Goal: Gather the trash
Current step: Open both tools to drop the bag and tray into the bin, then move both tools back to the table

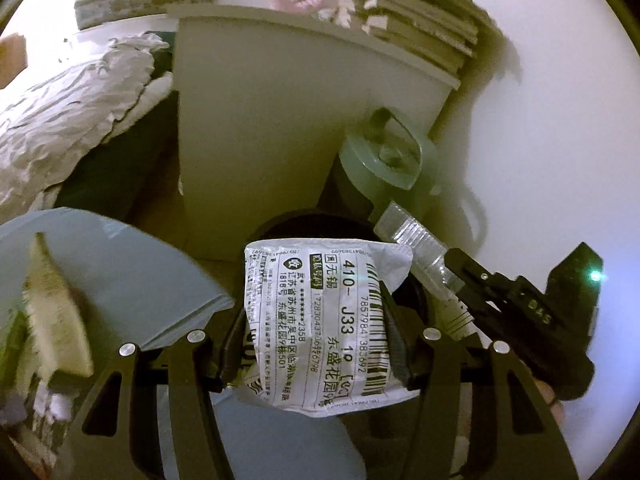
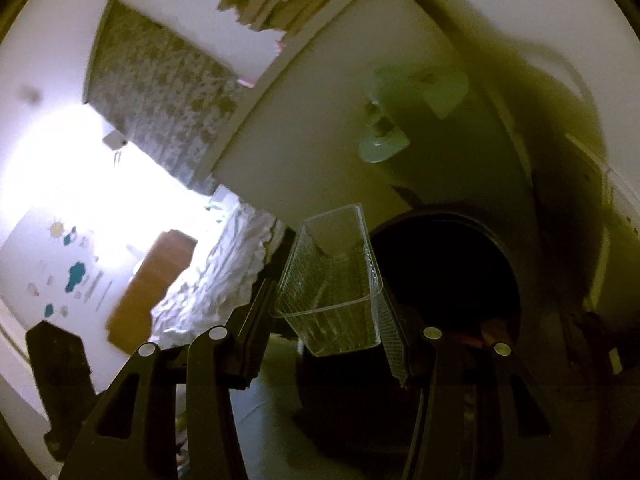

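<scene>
My left gripper [image 1: 316, 344] is shut on a white shipping pouch [image 1: 316, 320] with a barcode label, held above the dark round mouth of a trash bin [image 1: 304, 224]. My right gripper [image 2: 328, 320] is shut on a clear ribbed plastic tray [image 2: 336, 280], held just left of the bin opening [image 2: 444, 276]. In the left wrist view the right gripper [image 1: 452, 276] shows at the right, with the clear tray [image 1: 416, 240] sticking out toward the bin.
A blue plate [image 1: 120, 276] with a melon rind [image 1: 56, 320] sits at lower left. A white cabinet [image 1: 280, 120] with stacked books [image 1: 424, 28] stands behind the bin. A green lidded container [image 1: 392, 160] is beside it. A rumpled bed [image 1: 60, 120] lies left.
</scene>
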`<state>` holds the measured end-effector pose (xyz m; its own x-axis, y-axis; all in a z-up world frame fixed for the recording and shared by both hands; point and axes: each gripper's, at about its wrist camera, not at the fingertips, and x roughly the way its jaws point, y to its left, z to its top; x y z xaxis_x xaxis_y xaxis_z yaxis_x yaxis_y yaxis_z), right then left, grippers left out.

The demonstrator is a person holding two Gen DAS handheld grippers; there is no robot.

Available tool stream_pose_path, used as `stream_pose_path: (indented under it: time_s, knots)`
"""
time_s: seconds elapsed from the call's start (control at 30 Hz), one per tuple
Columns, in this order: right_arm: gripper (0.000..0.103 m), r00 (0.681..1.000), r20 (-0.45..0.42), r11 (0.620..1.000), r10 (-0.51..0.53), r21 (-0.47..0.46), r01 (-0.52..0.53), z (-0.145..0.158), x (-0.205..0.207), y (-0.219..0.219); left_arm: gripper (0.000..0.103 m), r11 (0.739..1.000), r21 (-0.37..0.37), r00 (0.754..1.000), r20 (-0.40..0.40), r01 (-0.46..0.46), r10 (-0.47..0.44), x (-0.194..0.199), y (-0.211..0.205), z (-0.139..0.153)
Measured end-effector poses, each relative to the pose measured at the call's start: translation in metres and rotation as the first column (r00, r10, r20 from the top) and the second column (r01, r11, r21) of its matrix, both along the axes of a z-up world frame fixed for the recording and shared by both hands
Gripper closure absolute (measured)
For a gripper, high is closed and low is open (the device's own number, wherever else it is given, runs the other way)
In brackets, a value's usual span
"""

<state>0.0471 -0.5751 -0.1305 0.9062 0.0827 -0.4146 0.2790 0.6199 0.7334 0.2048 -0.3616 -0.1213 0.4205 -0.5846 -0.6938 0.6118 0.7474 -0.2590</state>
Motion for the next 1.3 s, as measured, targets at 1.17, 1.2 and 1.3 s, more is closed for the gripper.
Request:
stream_pose_path:
  time_s: [1.17,1.2,1.3]
  knots:
    - [0.024,0.977,0.008,0.973,0.212,-0.093,-0.210,0.008,0.010,0.080,0.019,0.963,0.066,0.959,0.134,-0.259,0.249,-0.082,0.217,0.026]
    - [0.024,0.968,0.002,0.962,0.250,-0.115,-0.248,0.011,0.013,0.092,0.019,0.959,0.076,0.956,0.136,-0.271,0.259,-0.082,0.229,0.024]
    - [0.024,0.943,-0.016,0.930,0.332,-0.162,-0.331,0.019,0.020,0.120,0.019,0.944,0.136,0.947,0.155,-0.302,0.281,-0.081,0.266,0.011]
